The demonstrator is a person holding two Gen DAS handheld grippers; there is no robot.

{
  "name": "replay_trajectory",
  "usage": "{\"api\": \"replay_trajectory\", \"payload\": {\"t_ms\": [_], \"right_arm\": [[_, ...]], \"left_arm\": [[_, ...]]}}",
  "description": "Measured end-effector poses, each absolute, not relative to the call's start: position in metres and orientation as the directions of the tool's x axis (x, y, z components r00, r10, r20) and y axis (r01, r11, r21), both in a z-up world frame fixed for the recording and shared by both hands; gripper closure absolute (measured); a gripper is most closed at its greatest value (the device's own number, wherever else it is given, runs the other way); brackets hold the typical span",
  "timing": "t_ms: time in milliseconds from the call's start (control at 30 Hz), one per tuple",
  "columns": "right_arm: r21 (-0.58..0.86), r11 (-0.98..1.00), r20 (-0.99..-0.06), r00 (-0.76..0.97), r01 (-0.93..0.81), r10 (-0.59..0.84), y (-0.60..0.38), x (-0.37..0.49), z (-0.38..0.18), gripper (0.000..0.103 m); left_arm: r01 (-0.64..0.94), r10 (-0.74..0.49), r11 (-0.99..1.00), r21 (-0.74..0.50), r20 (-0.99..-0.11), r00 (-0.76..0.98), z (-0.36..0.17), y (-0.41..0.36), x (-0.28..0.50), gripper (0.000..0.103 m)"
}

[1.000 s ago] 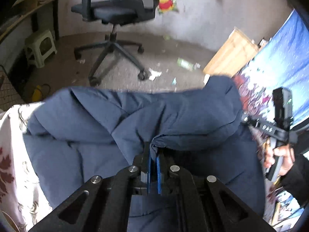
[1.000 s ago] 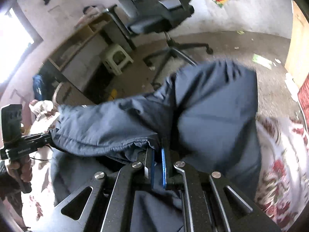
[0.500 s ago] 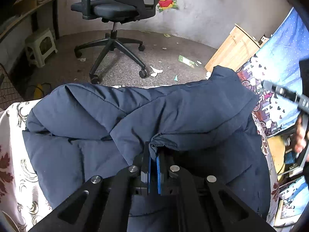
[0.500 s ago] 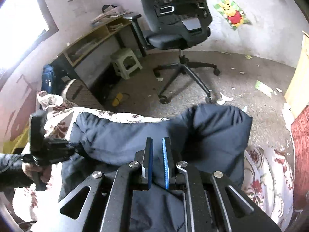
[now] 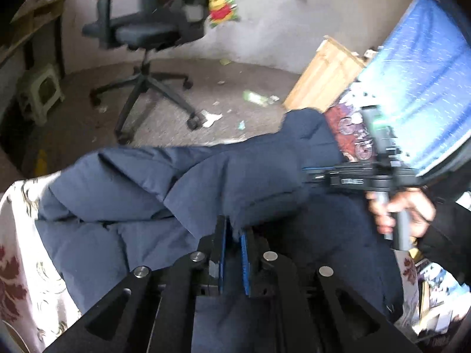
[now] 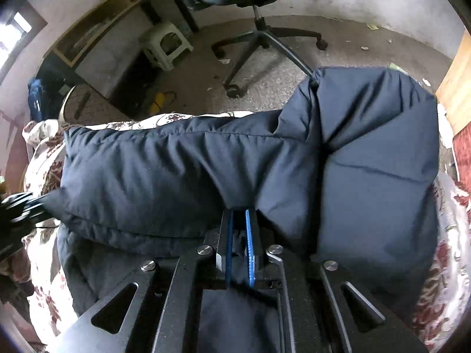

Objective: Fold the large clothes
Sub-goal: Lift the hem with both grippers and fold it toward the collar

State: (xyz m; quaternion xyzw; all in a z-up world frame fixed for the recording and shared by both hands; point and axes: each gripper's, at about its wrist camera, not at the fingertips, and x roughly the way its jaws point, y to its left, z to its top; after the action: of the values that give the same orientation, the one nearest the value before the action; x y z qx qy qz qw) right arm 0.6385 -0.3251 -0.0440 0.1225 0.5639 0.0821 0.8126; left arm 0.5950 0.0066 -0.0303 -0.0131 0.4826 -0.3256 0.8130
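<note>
A dark navy padded jacket (image 5: 235, 176) lies bunched on a floral bed cover (image 5: 17, 235). My left gripper (image 5: 232, 229) sits at the near edge of a thick fold. Its jaws are opening a little, with a bit of that fold still between the blue pads. My right gripper (image 6: 239, 220) is pushed under the long puffy roll of the jacket (image 6: 176, 170). Its jaws are closing on cloth that shows between the pads. In the left wrist view a hand (image 5: 412, 209) holds the right gripper (image 5: 306, 173) level, with its tips at the jacket's right side.
Beyond the bed's far edge is littered floor with a black office chair (image 5: 141, 29), a small pale stool (image 5: 41, 94) and a desk (image 6: 97, 29). A wooden board (image 5: 326, 73) and a blue patterned sheet (image 5: 412, 73) stand at the right.
The right gripper, lifted clear half a second ago, has come down into the jacket's fold. The left pads have parted slightly and the left view has swung a little.
</note>
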Motion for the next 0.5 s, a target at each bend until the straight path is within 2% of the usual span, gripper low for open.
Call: {"api": "replay_trajectory", "payload": {"t_ms": [167,233,267,400,500], "right_arm": [[0.301,0.954,-0.895,0.348,0.008,0.28,-0.326,0.635,-0.053,0.097],[0.302,0.953,-0.894,0.351,0.009,0.28,-0.323,0.634,-0.053,0.097],[0.302,0.953,-0.894,0.35,0.007,0.281,-0.322,0.636,-0.052,0.097],[0.263,0.964,-0.903,0.34,-0.039,0.26,-0.324,0.642,-0.038,0.097],[0.211,0.975,-0.915,0.338,-0.067,0.222,-0.328,0.654,-0.027,0.097]], "left_arm": [[0.548,-0.687,0.697,-0.462,-0.648,0.328,0.0,0.004,0.59,0.095],[0.55,-0.692,0.698,-0.458,-0.631,0.352,0.007,-0.002,0.594,0.091],[0.545,-0.666,0.719,-0.431,-0.652,0.363,0.006,-0.009,0.597,0.091],[0.519,-0.475,0.802,-0.295,-0.843,0.254,-0.042,-0.048,0.624,0.092],[0.499,-0.398,0.828,-0.255,-0.894,0.204,-0.074,-0.055,0.642,0.096]]}}
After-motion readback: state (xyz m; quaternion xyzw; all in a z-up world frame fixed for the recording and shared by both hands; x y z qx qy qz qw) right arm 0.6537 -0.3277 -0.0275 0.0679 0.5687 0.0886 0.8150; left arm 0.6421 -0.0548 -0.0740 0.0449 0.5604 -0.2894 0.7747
